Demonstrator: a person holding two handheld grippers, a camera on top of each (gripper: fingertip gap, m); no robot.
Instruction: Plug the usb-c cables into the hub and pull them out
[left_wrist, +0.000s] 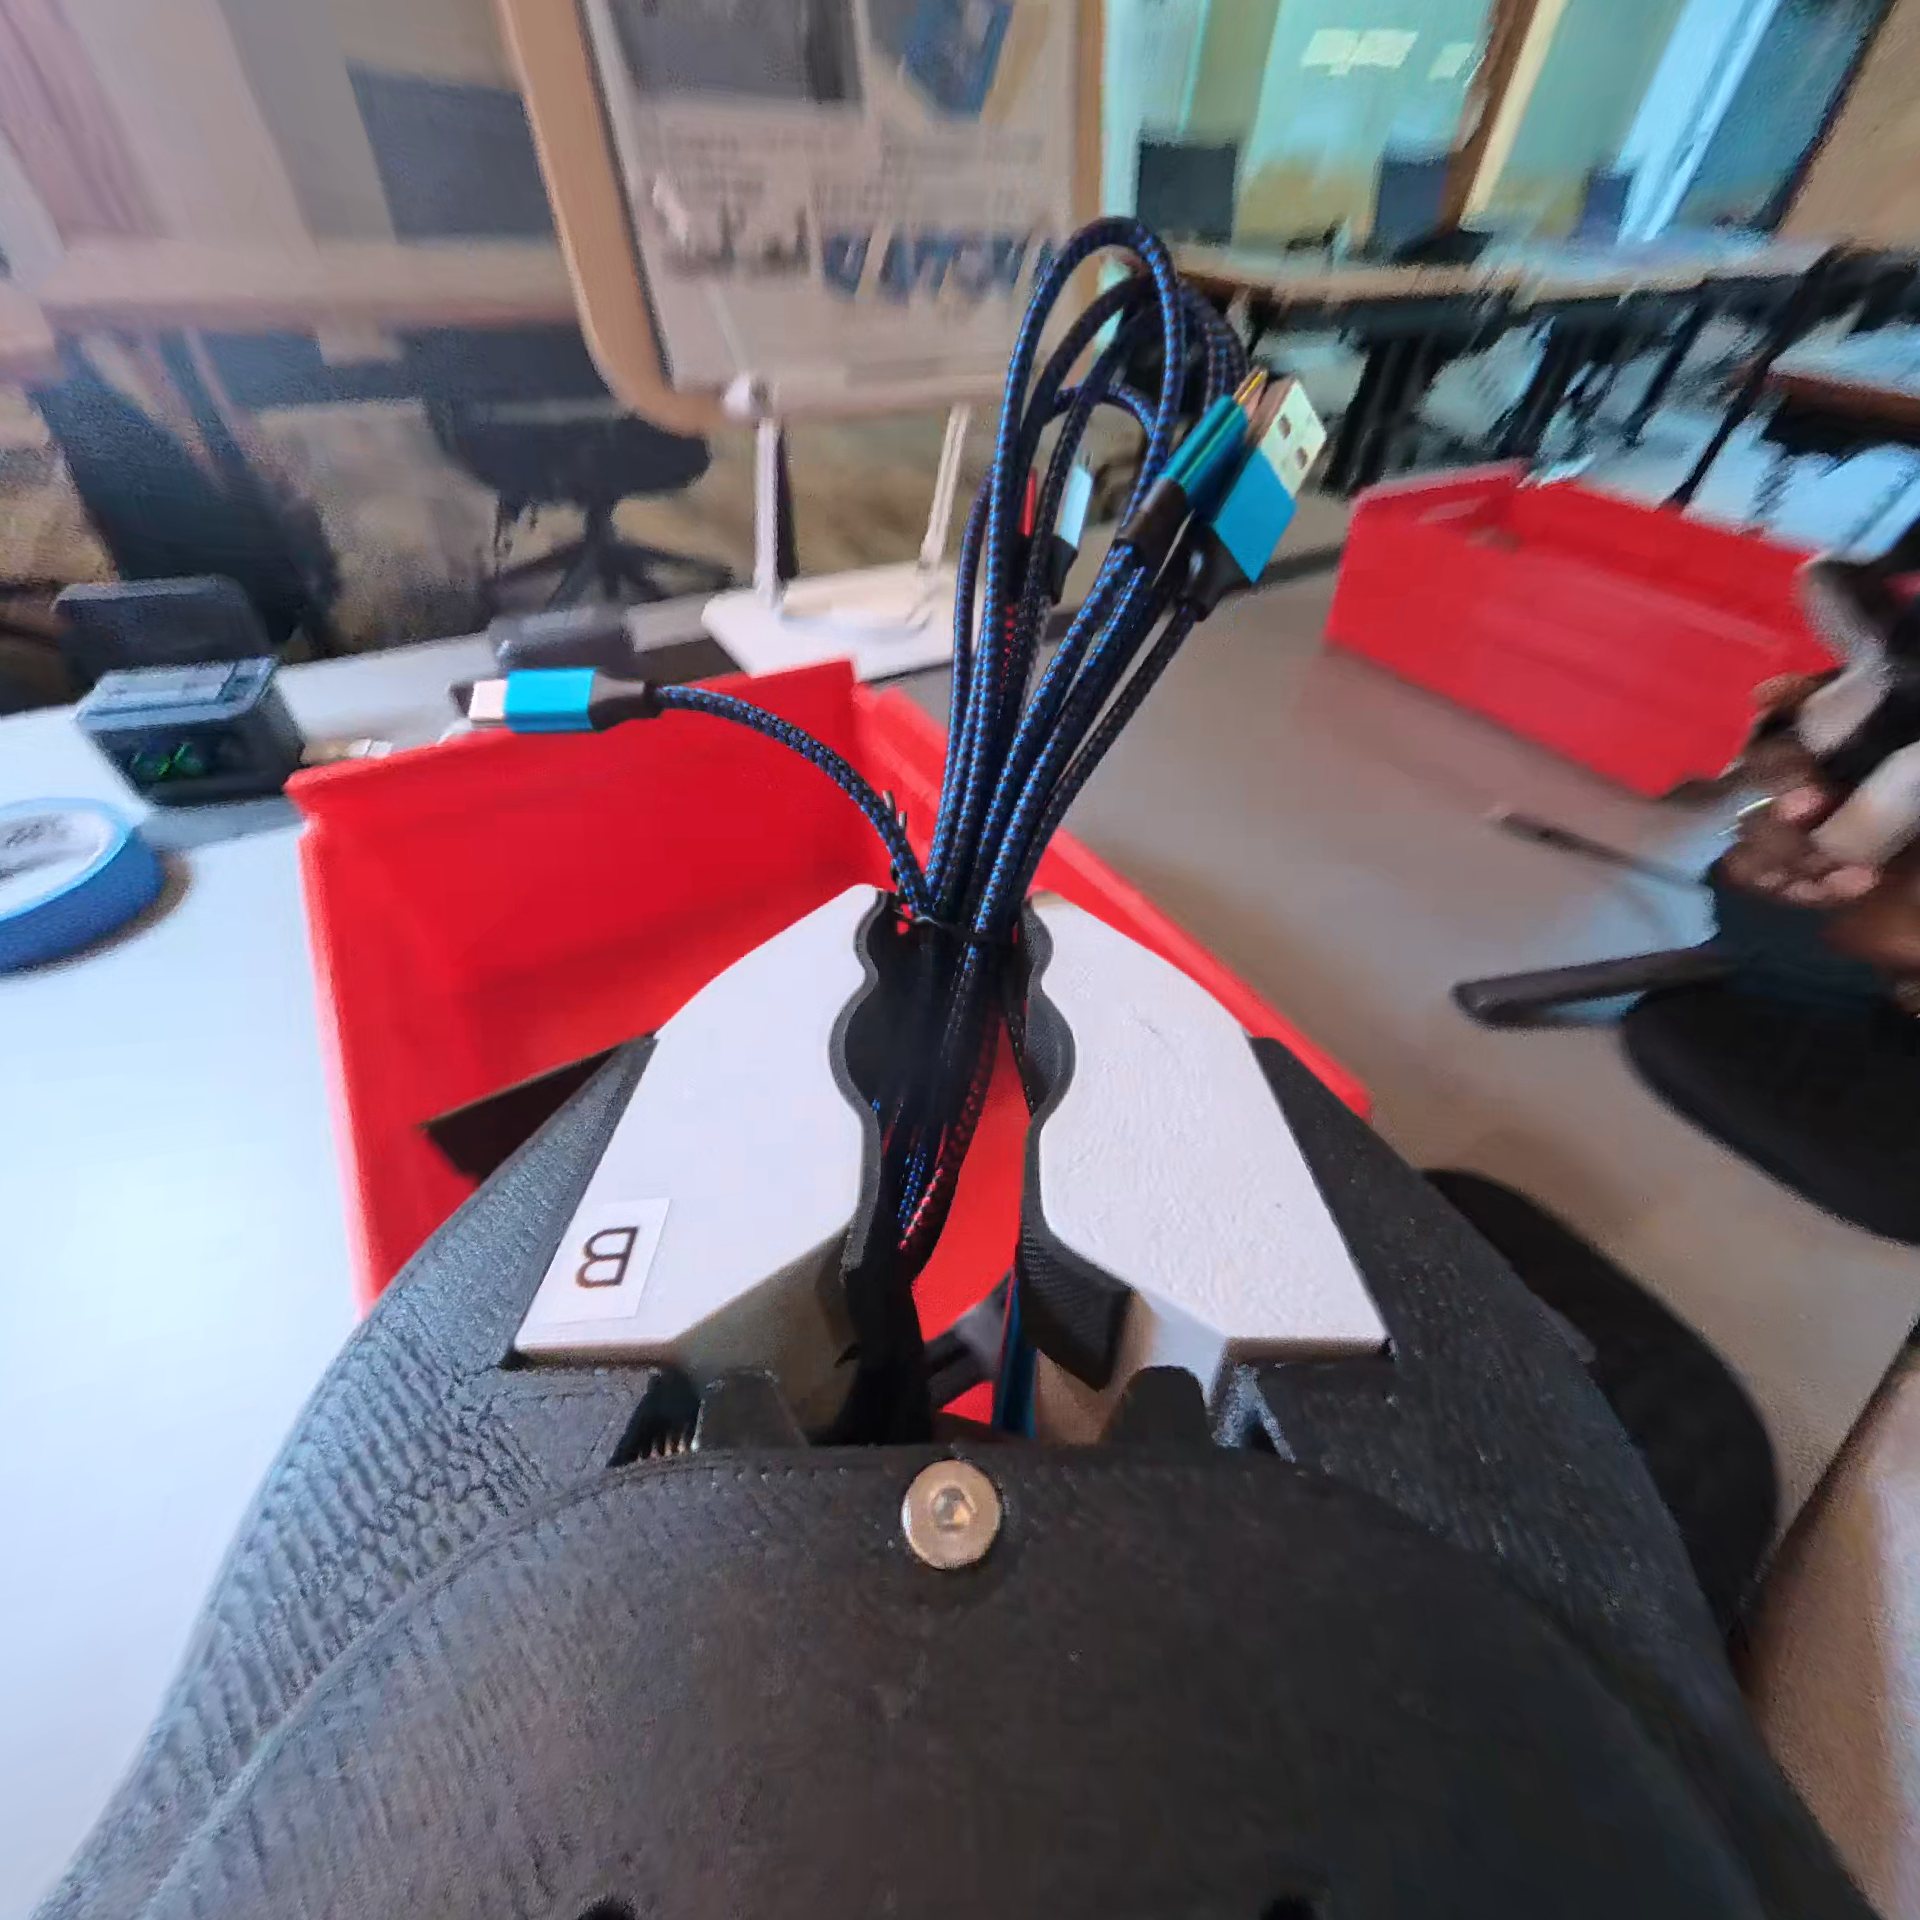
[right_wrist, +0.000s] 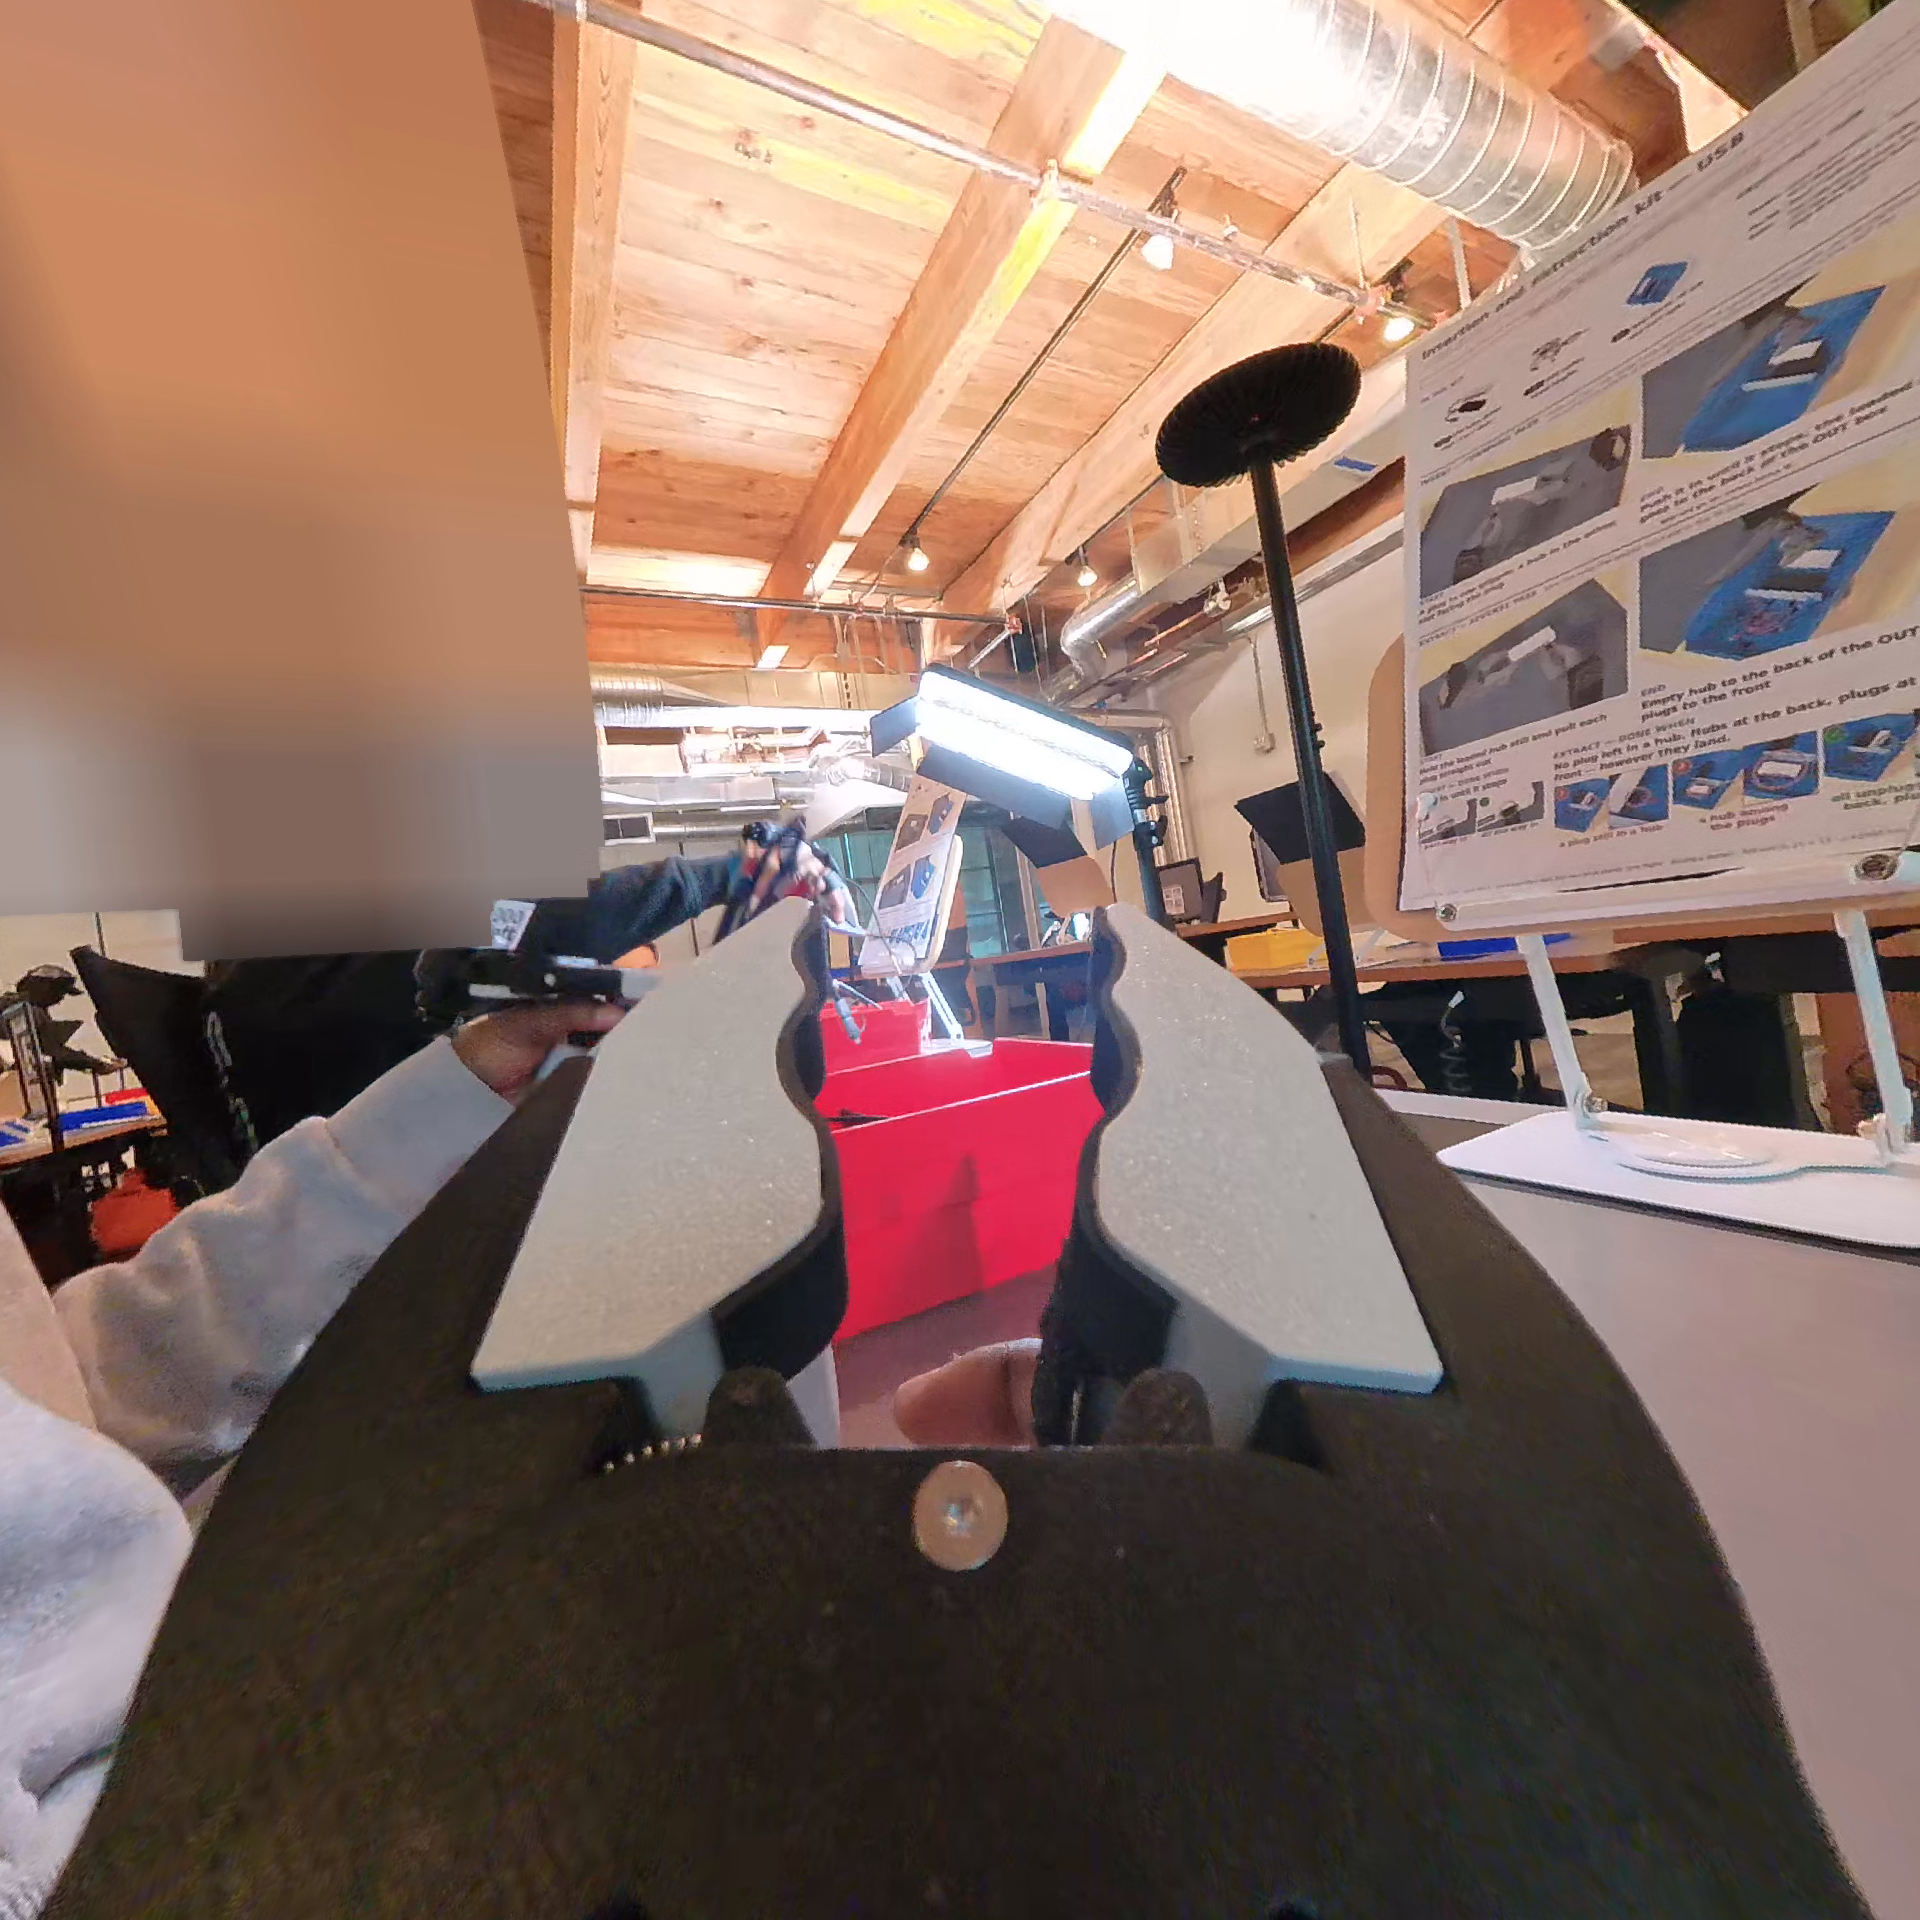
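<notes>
My left gripper (left_wrist: 956, 914) is shut on a bundle of blue-and-black braided cables (left_wrist: 1039, 675), held above a red bin (left_wrist: 571, 883). The cables loop upward. One USB-C plug with a blue shell (left_wrist: 540, 698) sticks out to the left, and a USB-A plug (left_wrist: 1262, 478) and other plugs point up on the right. My right gripper (right_wrist: 951, 935) is open and empty, tilted upward, with a red bin (right_wrist: 956, 1174) beyond it. No hub shows in either view.
A second red bin (left_wrist: 1558, 613) stands at the right on the grey table. A blue tape roll (left_wrist: 62, 883) and a black device (left_wrist: 192, 717) sit at the left. An instruction board on a white stand (right_wrist: 1662, 520) and a black pole (right_wrist: 1288, 675) stand to the right. A light-sleeved hand (right_wrist: 530, 1039) is at the left. The grippers' ends are close to 35 centimeters from one another.
</notes>
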